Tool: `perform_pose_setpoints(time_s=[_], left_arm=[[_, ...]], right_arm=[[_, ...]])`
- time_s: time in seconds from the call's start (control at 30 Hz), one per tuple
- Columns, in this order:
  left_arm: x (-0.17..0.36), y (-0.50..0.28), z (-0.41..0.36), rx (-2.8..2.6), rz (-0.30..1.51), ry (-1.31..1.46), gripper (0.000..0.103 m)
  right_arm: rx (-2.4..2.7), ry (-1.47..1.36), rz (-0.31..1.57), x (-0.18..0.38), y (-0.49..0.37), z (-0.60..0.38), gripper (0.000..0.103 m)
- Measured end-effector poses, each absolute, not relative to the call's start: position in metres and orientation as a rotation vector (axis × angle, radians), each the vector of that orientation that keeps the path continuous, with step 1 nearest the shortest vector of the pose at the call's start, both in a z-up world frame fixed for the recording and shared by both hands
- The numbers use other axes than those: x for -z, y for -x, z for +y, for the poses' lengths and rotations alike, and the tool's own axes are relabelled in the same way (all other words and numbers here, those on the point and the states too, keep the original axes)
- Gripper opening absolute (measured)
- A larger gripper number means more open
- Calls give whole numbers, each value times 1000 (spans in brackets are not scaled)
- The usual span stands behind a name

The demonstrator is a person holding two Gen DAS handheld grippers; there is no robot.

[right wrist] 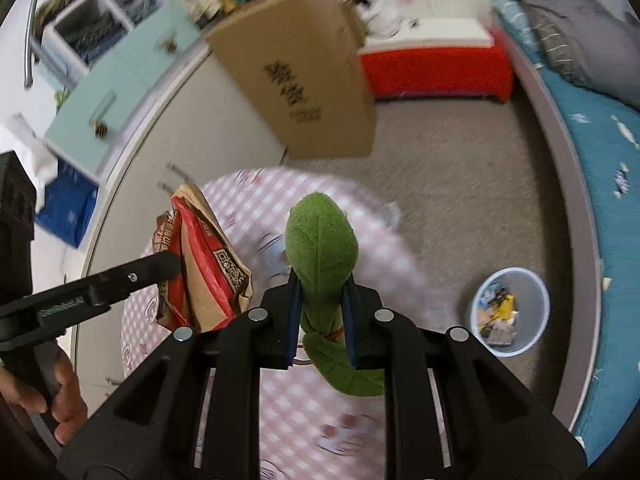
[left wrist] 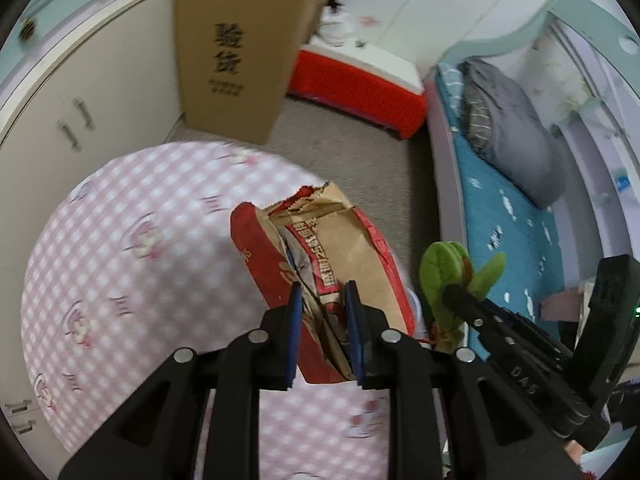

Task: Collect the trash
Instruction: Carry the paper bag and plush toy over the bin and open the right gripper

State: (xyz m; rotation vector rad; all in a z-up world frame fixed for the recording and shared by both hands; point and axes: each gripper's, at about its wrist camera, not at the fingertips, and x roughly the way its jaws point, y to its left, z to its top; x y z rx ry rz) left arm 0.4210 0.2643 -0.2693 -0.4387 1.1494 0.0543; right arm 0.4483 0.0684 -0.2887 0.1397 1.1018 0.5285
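Note:
My left gripper [left wrist: 324, 292] is shut on a crumpled red and brown paper bag [left wrist: 320, 252] and holds it above the pink checked round table [left wrist: 120, 248]. The bag also shows in the right wrist view [right wrist: 204, 264], at the left. My right gripper [right wrist: 322, 284] is shut on a green plush leaf toy [right wrist: 320, 240] and holds it above the same table [right wrist: 360, 272]. The toy also shows in the left wrist view [left wrist: 448, 276], to the right of the bag. A light blue waste bin [right wrist: 510, 312] with several scraps inside stands on the carpet at the lower right.
A tall cardboard box [left wrist: 240, 48] stands on the floor behind the table, next to beige cabinets [left wrist: 80, 120]. A red and white chest [left wrist: 360, 88] sits at the back. A bed with a blue sheet [left wrist: 512, 216] and grey bedding runs along the right.

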Motion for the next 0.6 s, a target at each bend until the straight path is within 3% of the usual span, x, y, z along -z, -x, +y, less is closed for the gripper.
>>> perform_pose_setpoints(time_s=[0.6], left_arm=[[243, -486, 30, 198, 1147, 304, 20]], right_arm=[[-294, -216, 983, 238, -461, -157, 18]])
